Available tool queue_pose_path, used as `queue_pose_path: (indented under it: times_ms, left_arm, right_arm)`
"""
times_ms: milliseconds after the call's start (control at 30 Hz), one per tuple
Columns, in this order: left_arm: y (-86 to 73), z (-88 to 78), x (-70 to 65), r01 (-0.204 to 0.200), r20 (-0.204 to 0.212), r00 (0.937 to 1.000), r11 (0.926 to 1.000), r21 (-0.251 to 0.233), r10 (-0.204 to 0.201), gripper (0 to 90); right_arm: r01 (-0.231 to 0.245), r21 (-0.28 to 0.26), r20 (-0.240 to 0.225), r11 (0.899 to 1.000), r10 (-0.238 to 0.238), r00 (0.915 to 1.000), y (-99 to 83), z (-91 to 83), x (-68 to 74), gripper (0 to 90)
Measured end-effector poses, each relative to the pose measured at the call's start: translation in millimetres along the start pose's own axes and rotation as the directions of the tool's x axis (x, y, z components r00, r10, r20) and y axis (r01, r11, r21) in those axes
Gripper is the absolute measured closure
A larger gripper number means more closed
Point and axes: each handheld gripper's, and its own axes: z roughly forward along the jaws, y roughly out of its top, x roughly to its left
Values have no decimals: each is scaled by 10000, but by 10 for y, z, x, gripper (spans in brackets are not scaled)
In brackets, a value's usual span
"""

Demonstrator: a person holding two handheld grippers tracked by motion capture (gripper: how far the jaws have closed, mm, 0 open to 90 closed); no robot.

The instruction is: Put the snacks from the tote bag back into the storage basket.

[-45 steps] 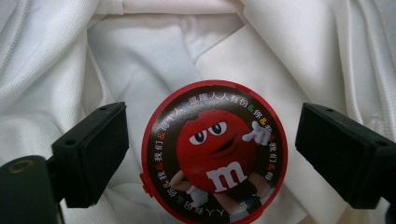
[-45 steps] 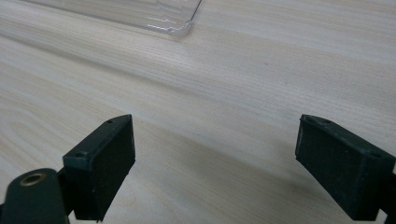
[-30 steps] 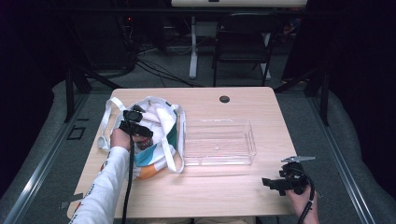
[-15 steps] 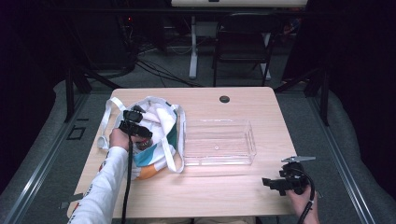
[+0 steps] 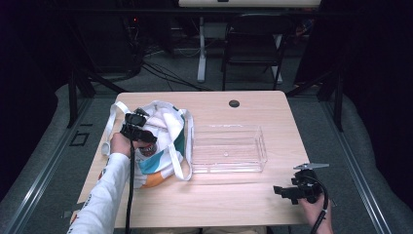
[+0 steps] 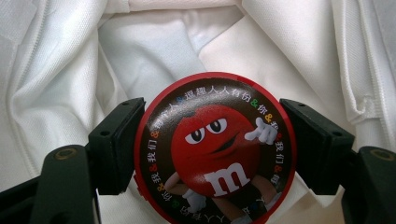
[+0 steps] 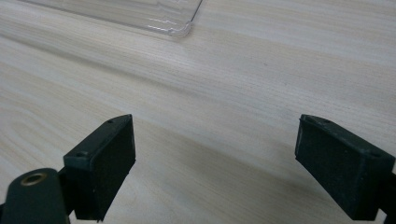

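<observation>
I am holding my left gripper down inside the mouth of the white tote bag, which is lying at the left side of the wooden table. Its jaws are clamping a round red M&M's tin from both sides: in the left gripper view the left pad is pressing against the tin's left rim and the right pad is pressing against its right rim. The tin is sitting squarely between the jaws, its lid facing the camera, showing a red candy character, a white "m" and a ring of small Chinese characters around the edge. Beyond and around the tin, white fabric of the bag's lining is folding in on every side of my gripper. The jaws have just been closing, and the tin is between them.

To the right of my left gripper, just past the bag's edge, a clear plastic tray is lying on the table.

Farther right, my right gripper is hanging low over the table's near right corner, well apart from the tray. Its jaws are standing wide apart with bare wood between them, gripping nothing. In the right gripper view, a corner of the clear tray is showing ahead of the jaws, up and slightly to the left.
</observation>
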Motion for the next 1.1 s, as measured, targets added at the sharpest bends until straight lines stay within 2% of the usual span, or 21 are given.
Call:
queue_pose_path:
  times_ms: [167, 733, 1100]
  left_arm:
    - [5, -64, -1, -169, -66, 9998, 9998, -61, 168, 264]
    - [56, -341, -7, -325, -36, 9995, 9987, -385, 324, 265]
    - [141, -546, -86, -605, -85, 9982, 9961, -650, 601, 265]
  right_arm:
    - [6, 26, -15, 10000, -6, 10000, 1, 2, -2, 119]
    - [4, 7, 9, 10000, -4, 10000, 1, -5, -3, 119]
    - [9, 46, -8, 10000, -9, 10000, 3, 9, -1, 119]
